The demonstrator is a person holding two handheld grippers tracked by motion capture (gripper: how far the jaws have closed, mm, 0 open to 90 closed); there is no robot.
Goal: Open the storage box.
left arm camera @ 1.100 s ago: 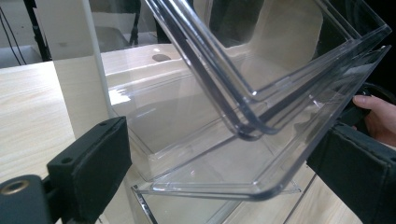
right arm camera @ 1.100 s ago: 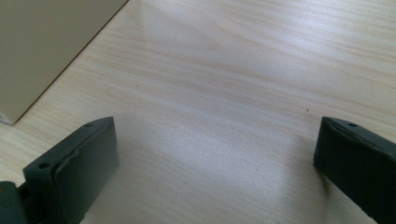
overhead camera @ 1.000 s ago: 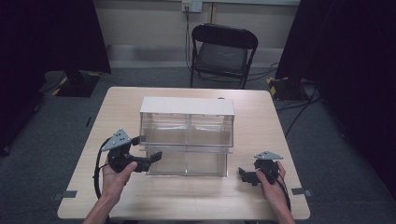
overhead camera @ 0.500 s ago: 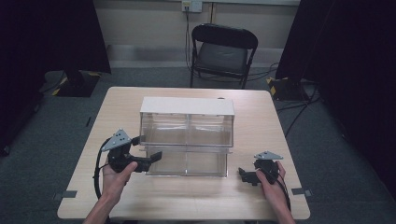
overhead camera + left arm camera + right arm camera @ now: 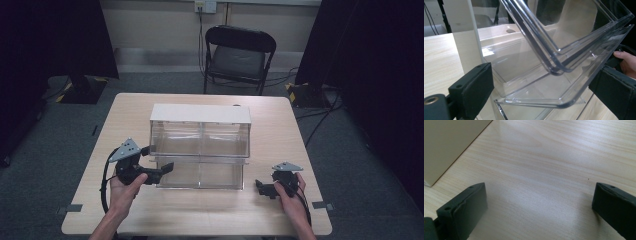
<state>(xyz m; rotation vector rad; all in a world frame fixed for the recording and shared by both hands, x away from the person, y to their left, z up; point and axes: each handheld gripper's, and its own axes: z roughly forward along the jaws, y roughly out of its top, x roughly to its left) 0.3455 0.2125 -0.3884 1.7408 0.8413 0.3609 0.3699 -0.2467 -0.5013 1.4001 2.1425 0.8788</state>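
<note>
Clear drawer unit [image 5: 200,147] unmoved, left tool [image 5: 159,159] steady

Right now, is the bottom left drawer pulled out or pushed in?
Pulled out. The clear drawer juts forward from the cabinet, and the left gripper has its open jaws around its corner.

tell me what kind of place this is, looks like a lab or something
Probably a recording studio or lab set up for data collection, not a home. Black curtains flank a lone wooden table, a folding chair stands behind it, cables trail over the grey carpet, and only a clear drawer unit sits on the table.
</note>
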